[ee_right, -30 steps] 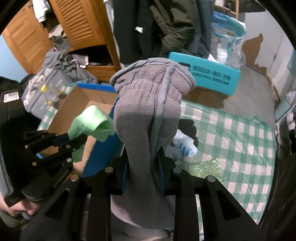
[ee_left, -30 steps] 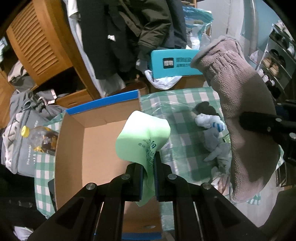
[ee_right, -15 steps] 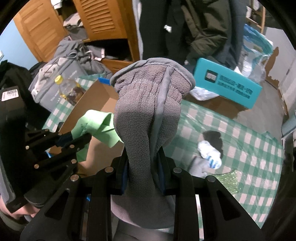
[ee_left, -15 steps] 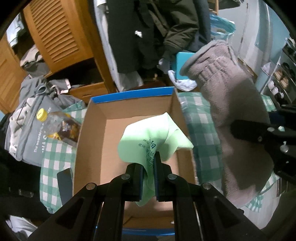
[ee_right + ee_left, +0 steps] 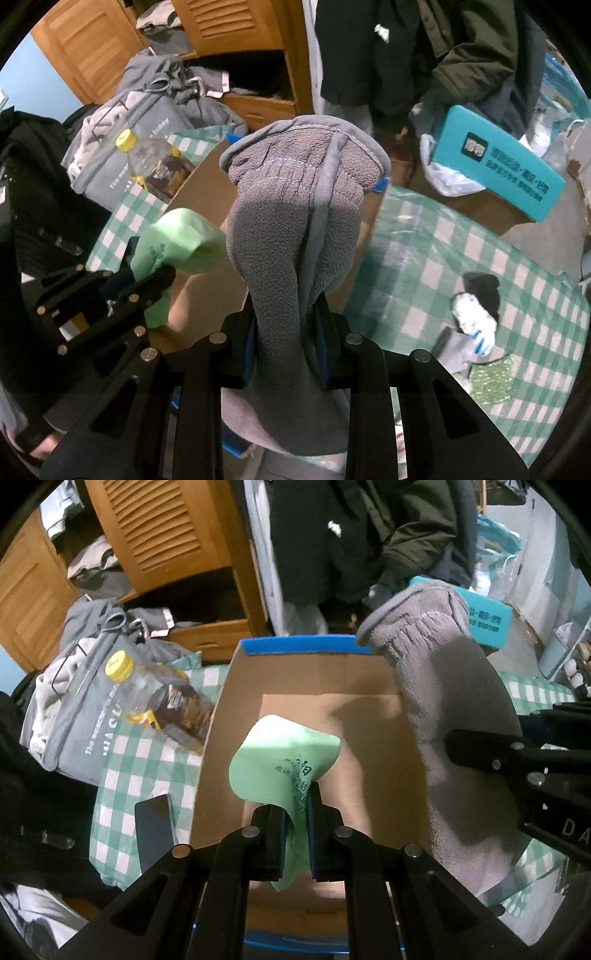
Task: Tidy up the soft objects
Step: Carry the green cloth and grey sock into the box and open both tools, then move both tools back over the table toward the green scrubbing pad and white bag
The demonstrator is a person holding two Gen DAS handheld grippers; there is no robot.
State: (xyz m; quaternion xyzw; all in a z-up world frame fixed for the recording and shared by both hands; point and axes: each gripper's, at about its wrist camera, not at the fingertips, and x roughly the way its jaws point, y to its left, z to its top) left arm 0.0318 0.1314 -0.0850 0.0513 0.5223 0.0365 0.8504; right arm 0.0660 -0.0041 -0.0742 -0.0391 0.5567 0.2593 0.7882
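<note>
Green cloth pinched in left gripper, hanging above open cardboard box; box floor bare. Grey fleece glove clamped in right gripper over box's right wall. Box sits on checked tablecloth; bottle lies beside box's left wall.

The grey glove pinched in the right gripper is nubbly matt fleece with stitched seams, while the green cloth in the left gripper looks thin, smooth and printed. Below both, the box is dull brown cardboard, and left of it the bottle is clear glossy plastic on a checked tablecloth.
</note>
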